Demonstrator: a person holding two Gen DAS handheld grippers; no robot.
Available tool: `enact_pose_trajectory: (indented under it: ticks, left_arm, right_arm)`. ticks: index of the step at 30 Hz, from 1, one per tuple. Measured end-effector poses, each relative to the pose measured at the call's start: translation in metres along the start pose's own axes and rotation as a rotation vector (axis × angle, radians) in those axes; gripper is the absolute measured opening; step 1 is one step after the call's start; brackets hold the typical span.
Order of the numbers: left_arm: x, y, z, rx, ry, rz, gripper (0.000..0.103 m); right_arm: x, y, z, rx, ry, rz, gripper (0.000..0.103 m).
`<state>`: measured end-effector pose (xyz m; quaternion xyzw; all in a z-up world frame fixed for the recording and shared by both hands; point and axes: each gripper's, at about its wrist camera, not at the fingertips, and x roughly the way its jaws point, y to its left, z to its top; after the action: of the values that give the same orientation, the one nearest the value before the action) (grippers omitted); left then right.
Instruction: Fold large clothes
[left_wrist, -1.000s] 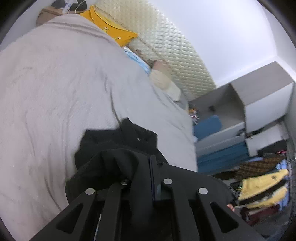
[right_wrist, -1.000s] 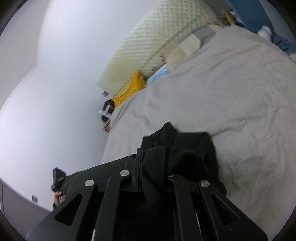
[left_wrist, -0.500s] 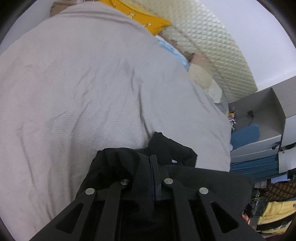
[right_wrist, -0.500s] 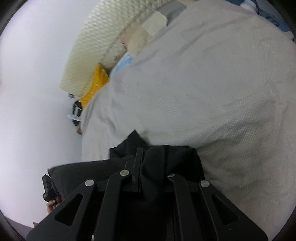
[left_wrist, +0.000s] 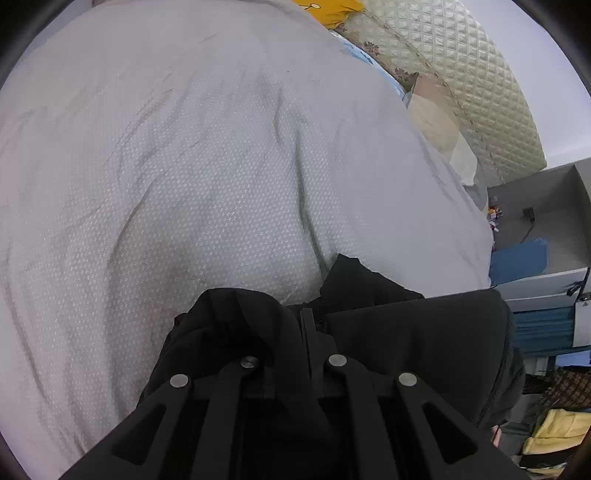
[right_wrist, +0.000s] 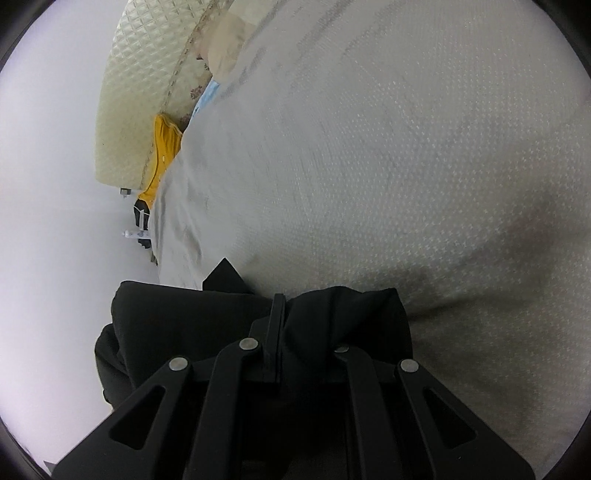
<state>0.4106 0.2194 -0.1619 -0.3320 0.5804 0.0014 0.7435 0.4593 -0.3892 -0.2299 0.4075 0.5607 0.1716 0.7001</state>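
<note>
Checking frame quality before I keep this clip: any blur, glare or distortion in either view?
Left wrist: sharp, even light, no glare; fisheye bends the duvet; black garment lacks detail. Right wrist: duvet streaked with motion blur toward the headboard; wall washed out.

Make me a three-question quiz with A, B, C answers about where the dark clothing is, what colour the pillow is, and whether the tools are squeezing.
1. Where is the black fabric garment?
A. In a drawer
B. Over the pale grey textured bedspread
C. On a hanger

2. What colour is the cushion beside the cream quilted headboard?
A. Yellow
B. Purple
C. Green

3. What are the left tool and the right tool doing?
A. Both open, holding nothing
B. One lies on the bed
C. Both shut on the garment

Answers: 1 B, bedspread fills the view behind it. 2 A, yellow fabric shows. 3 C, cloth bunches at both closed tips.
</note>
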Motion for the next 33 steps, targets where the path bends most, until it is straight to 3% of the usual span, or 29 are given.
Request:
enact_pose_trajectory:
  ticks: [7,9,10,11,13,16,19,22,26,31,33]
  left_arm:
    - [-0.046,0.006,-0.022,0.009,0.025,-0.045,0.017]
    - [-0.069,0.01,-0.031,-0.005,0.025,-0.075,0.035]
    - [-0.083,0.012,-0.036,-0.023,0.019,-0.102,0.053]
    - [-0.1,0.014,-0.041,-0.028,0.0,-0.129,0.065]
    - [-0.135,0.013,-0.051,0.005,-0.06,-0.156,0.066]
    - [-0.177,0.004,-0.071,0.061,-0.129,-0.178,0.067]
    - [-0.194,-0.023,-0.092,0.186,-0.201,-0.151,0.067]
    - [-0.185,-0.055,-0.12,0.321,-0.286,-0.107,0.067]
    - [-0.137,-0.089,-0.15,0.444,-0.328,-0.058,0.067]
    - [-0.059,-0.11,-0.174,0.538,-0.378,0.007,0.067]
    - [-0.035,-0.11,-0.177,0.566,-0.379,0.025,0.067]
  right_arm:
    - [-0.042,0.016,-0.02,-0.02,-0.007,0.023,0.017]
    - [-0.059,0.026,-0.03,-0.054,-0.008,0.052,0.027]
    - [-0.07,0.03,-0.036,-0.064,-0.016,0.065,0.038]
    - [-0.081,0.035,-0.042,-0.077,-0.033,0.066,0.044]
    - [-0.109,0.048,-0.053,-0.134,-0.076,0.046,0.053]
    - [-0.14,0.066,-0.069,-0.201,-0.121,0.02,0.055]
    - [-0.156,0.094,-0.09,-0.301,-0.169,-0.094,0.062]
    - [-0.149,0.125,-0.119,-0.424,-0.218,-0.191,0.065]
    - [-0.111,0.157,-0.168,-0.596,-0.283,-0.222,0.074]
    - [-0.046,0.159,-0.208,-0.686,-0.336,-0.222,0.074]
    - [-0.012,0.154,-0.213,-0.711,-0.335,-0.281,0.074]
